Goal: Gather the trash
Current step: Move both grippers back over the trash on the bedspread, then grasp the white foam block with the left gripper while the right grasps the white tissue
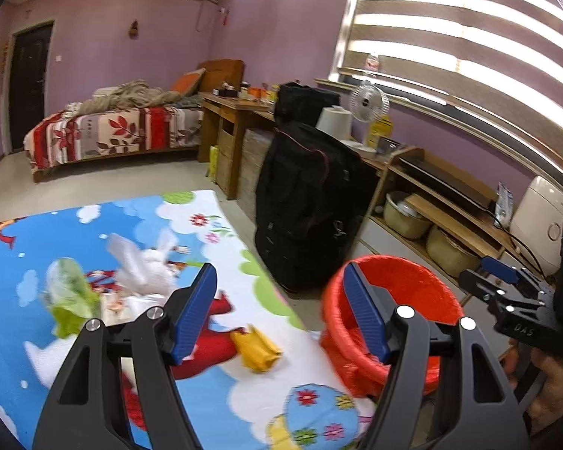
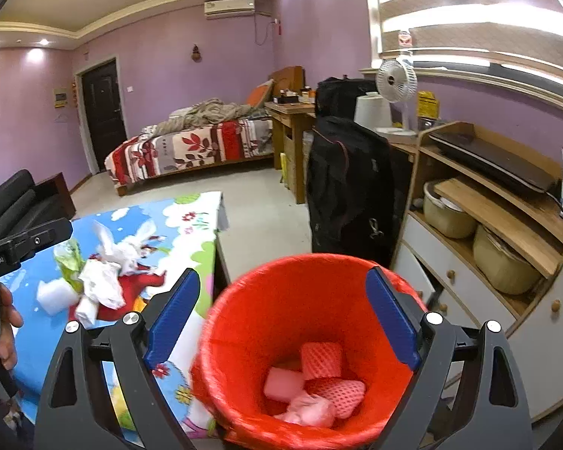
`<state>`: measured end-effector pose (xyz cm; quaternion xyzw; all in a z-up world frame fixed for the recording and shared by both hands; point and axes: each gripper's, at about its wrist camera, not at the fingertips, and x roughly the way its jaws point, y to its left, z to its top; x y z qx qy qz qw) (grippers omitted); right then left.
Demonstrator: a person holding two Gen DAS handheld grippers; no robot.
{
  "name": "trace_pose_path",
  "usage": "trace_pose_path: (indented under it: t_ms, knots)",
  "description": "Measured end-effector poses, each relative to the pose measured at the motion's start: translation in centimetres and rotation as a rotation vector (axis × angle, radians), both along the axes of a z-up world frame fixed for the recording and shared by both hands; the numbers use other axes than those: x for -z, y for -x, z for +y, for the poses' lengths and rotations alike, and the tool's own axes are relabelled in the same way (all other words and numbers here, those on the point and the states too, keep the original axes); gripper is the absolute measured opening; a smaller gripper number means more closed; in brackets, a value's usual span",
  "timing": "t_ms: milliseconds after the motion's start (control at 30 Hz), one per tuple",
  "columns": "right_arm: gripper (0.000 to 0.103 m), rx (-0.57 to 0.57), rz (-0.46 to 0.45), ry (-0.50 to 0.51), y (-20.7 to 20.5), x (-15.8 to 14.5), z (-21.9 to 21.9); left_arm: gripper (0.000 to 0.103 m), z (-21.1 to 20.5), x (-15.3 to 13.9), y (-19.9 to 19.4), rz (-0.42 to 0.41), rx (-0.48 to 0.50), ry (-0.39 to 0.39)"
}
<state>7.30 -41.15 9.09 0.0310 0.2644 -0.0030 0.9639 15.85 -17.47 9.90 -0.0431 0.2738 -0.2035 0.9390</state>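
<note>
A red trash bin (image 2: 311,322) stands beside a table with a cartoon cloth (image 1: 94,337). Inside it lie foam nets and pale scraps (image 2: 319,386). My right gripper (image 2: 285,322) is open and empty, above the bin's mouth. My left gripper (image 1: 281,311) is open and empty, over the table's right part, the bin (image 1: 405,292) to its right. On the cloth lie a yellow wrapper (image 1: 257,348), a green-white plastic bag (image 1: 71,296) and crumpled white tissue (image 1: 142,266). The right wrist view shows the tissue pile (image 2: 105,281) and a white foam block (image 2: 54,296).
A black luggage bag (image 1: 304,206) stands behind the bin. A wooden shelf unit (image 2: 506,232) with pots is at the right. A bed (image 1: 112,131) and a desk (image 1: 229,112) are at the back. The other gripper's body (image 1: 525,307) shows at the right edge.
</note>
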Motion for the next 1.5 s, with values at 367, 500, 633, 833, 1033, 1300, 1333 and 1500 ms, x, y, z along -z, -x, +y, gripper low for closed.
trace_pose_path:
  t_ms: [367,500,633,833,1033,1300,1333,1500]
  knots:
    - [0.085,-0.094,-0.018,0.015,-1.5,-1.3,5.0,0.068,10.8,0.4,-0.9,0.024,-0.223,0.027]
    - [0.085,-0.124,-0.017,0.013,-2.0,-1.3,6.7,0.068,14.1,1.0,-1.0,0.043,-0.283,0.035]
    - [0.085,-0.159,-0.013,0.015,-2.7,-1.2,8.6,0.068,16.5,2.2,-1.0,0.067,-0.327,0.035]
    - [0.085,-0.203,0.008,0.013,-3.6,-0.7,11.3,0.068,18.9,4.3,-1.2,0.120,-0.378,0.034]
    - [0.085,-0.239,0.033,0.011,-4.8,0.2,13.7,0.077,20.6,6.7,-1.5,0.177,-0.426,0.032]
    - [0.085,-0.290,0.064,0.011,-6.3,1.1,16.6,0.087,21.5,9.7,-2.1,0.259,-0.434,0.024]
    - [0.085,-0.295,0.067,0.012,-6.4,1.2,17.0,0.089,21.5,10.0,-2.2,0.270,-0.428,0.022]
    - [0.085,-0.316,0.091,0.013,-7.5,1.9,18.4,0.089,21.1,11.3,-2.5,0.305,-0.403,0.011]
